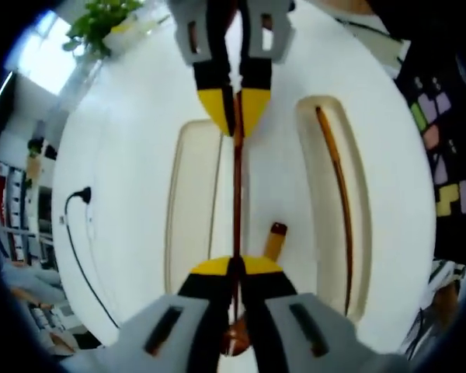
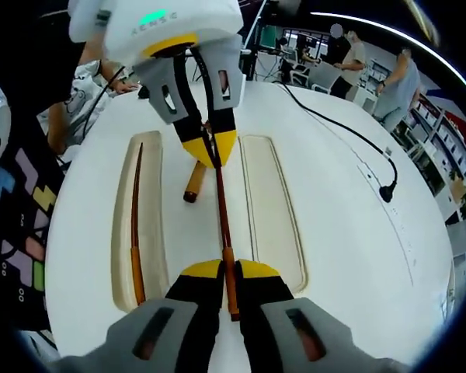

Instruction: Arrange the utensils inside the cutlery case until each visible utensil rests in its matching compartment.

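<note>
A long thin brown utensil (image 1: 237, 194) hangs above the white cutlery case (image 1: 283, 155), held at both ends. My left gripper (image 1: 233, 268) is shut on its near end, and the right gripper (image 1: 235, 113) reaches in from the top, shut on the far end. In the right gripper view, my right gripper (image 2: 229, 272) clamps the same utensil (image 2: 221, 210) and the left gripper (image 2: 208, 146) grips it from above. Another slim brown utensil (image 1: 338, 186) (image 2: 134, 225) lies in one long compartment (image 2: 124, 256). A short wooden handle (image 1: 276, 237) (image 2: 194, 183) rests between compartments, partly hidden by the left gripper.
The second long compartment (image 1: 190, 217) (image 2: 272, 210) sits beside the held utensil. A black power cord (image 1: 78, 233) (image 2: 357, 140) runs across the white table. A colourful block-pattern mat (image 1: 443, 155) (image 2: 15, 233) borders one side. People stand at the back (image 2: 404, 78). A green plant (image 1: 101, 23) is at the far edge.
</note>
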Tool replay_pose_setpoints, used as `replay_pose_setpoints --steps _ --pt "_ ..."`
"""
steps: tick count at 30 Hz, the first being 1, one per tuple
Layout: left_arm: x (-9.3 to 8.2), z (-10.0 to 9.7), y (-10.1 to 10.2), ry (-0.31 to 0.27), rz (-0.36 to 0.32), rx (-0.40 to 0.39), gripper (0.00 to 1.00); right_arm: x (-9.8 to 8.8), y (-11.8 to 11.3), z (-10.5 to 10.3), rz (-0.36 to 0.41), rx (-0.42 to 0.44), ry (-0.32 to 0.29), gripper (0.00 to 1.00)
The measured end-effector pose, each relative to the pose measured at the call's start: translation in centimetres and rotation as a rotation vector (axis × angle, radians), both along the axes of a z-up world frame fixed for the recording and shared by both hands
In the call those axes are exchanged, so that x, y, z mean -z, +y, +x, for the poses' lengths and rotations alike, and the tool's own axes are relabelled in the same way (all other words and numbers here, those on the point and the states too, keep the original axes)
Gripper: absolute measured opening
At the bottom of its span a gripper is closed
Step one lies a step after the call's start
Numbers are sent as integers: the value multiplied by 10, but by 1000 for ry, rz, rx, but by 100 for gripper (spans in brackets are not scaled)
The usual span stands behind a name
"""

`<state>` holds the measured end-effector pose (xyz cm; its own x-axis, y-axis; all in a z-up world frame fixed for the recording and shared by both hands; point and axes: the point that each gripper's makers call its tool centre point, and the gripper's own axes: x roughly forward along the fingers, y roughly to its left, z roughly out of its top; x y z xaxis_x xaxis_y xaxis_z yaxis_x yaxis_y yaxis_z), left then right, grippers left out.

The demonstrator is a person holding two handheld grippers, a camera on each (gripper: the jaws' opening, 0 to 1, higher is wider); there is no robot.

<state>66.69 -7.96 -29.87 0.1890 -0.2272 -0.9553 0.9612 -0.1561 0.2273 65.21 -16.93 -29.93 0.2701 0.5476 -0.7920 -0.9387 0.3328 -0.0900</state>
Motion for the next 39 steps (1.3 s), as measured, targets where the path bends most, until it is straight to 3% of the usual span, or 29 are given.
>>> replay_pose_setpoints --steps 3,8,11,19,39 --pt "1 -8 0 32 -11 -3 3 -1 1 -9 -6 -12 15 4" --pt "0 -24 4 36 -5 4 3 -2 5 -21 4 -27 37 4" --pt "-3 -31 7 61 -23 -44 3 -4 6 -28 1 -38 40 4" --pt "-9 -50 16 117 -33 -66 3 -11 14 -44 27 -59 66 5" --pt "-7 -78 19 162 -61 -64 3 -8 17 -72 11 -87 90 5"
